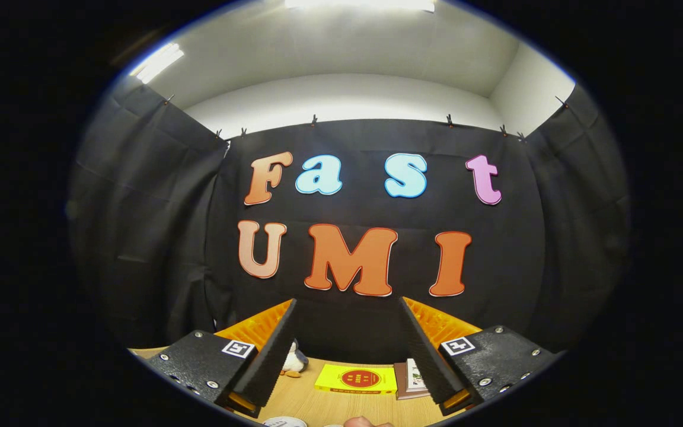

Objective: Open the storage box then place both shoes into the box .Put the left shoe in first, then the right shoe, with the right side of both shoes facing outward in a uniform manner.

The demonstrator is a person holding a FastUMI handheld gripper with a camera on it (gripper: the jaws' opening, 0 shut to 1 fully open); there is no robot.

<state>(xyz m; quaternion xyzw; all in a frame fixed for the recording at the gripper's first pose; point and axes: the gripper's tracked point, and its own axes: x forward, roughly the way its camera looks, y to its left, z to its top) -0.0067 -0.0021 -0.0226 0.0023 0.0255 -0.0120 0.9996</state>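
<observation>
1. Nearest the camera, the gripper [347,347] is held level with its jaws spread wide apart and nothing between them; its fingers [270,356] reach forward over the near part of the wooden surface [318,403].

2. Just below the jaws a sliver of a person's hand [360,422] shows, beside a pale round object [285,422] too cropped to identify.

3. Ahead of the open jaws, lying flat on the surface, a yellow box [356,379] rests with its long side running across the line of the fingers. Beside it, partly hidden behind one finger, lie a small stack of booklets [409,379]; behind the other finger stands a small penguin toy [293,362].

4. Beyond these hangs the booth's black cloth wall [140,237], with a pale ceiling and strip lights above.

5. Neither the storage box nor the shoes can be placed from here, so which way they lie from the jaws cannot be told; the gripper seemingly must tip downward or turn before the opening step can begin.
</observation>
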